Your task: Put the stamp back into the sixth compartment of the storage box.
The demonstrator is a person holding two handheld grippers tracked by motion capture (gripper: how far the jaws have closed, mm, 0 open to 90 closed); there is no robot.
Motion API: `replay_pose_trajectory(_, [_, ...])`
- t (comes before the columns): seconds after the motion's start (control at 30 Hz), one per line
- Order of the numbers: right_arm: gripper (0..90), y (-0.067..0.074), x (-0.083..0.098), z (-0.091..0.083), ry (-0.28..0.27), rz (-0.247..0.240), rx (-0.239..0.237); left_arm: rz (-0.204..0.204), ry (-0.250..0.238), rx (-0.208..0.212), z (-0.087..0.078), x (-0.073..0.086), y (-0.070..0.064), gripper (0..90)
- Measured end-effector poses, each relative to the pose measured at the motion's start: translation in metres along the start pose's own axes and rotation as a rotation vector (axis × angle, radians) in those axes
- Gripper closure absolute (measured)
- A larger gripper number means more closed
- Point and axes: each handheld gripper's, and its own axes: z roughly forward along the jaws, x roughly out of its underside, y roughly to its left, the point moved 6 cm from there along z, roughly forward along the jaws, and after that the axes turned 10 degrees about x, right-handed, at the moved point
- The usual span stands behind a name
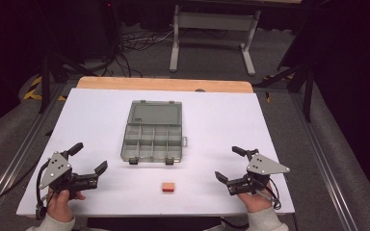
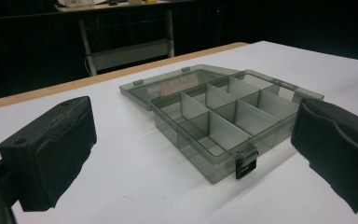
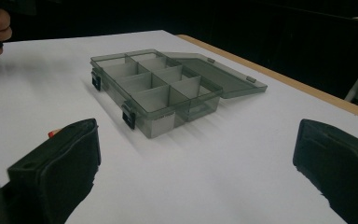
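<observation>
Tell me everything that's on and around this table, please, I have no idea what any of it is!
compartment box: one, smoky grey see-through plastic, middle of the table, lid laid open flat on the far side, compartments look empty
latches: two, dark, on the box's near edge
small block: one, orange-red, on the table nearer the person than the box, lying free
table: one, white top with a wooden strip at the far edge
metal frame: one, pale grey, on the floor beyond the table
cables: several, black, on the floor beyond the table
left gripper: one, black, jaws open, near left corner
right gripper: one, black, jaws open, near right corner
</observation>
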Motion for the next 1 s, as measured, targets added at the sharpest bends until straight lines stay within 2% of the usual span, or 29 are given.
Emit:
replay_pose_trajectory(0.33, [3.5, 0.006, -0.003, 0.005, 0.012, -0.008, -0.041, 0.003, 0.000, -0.002, 0.000, 0.000, 0.000, 0.8])
replay_pose_trajectory(0.37, [3.4, 0.009, -0.005, 0.008, 0.029, 0.004, -0.074, 0.003, 0.001, -0.005, 0.000, 0.000, 0.000, 0.8])
replay_pose_trajectory(0.4, [3.4, 0.009, -0.005, 0.008, 0.029, 0.004, -0.074, 0.006, 0.002, -0.007, 0.000, 0.000, 0.000, 0.8])
replay_pose_trajectory(0.5, [3.1, 0.016, -0.011, 0.018, 0.050, 0.004, -0.122, 0.007, 0.002, -0.007, -0.001, -0.001, 0.000, 0.8])
replay_pose_trajectory(0.63, [3.1, 0.020, -0.016, 0.024, 0.054, 0.003, -0.145, 0.006, 0.002, -0.007, 0.000, 0.000, 0.000, 0.8])
replay_pose_trajectory(1.0, [4.1, 0.037, -0.035, 0.043, 0.042, -0.052, -0.200, 0.004, 0.002, -0.005, 0.000, 0.000, 0.000, 0.8])
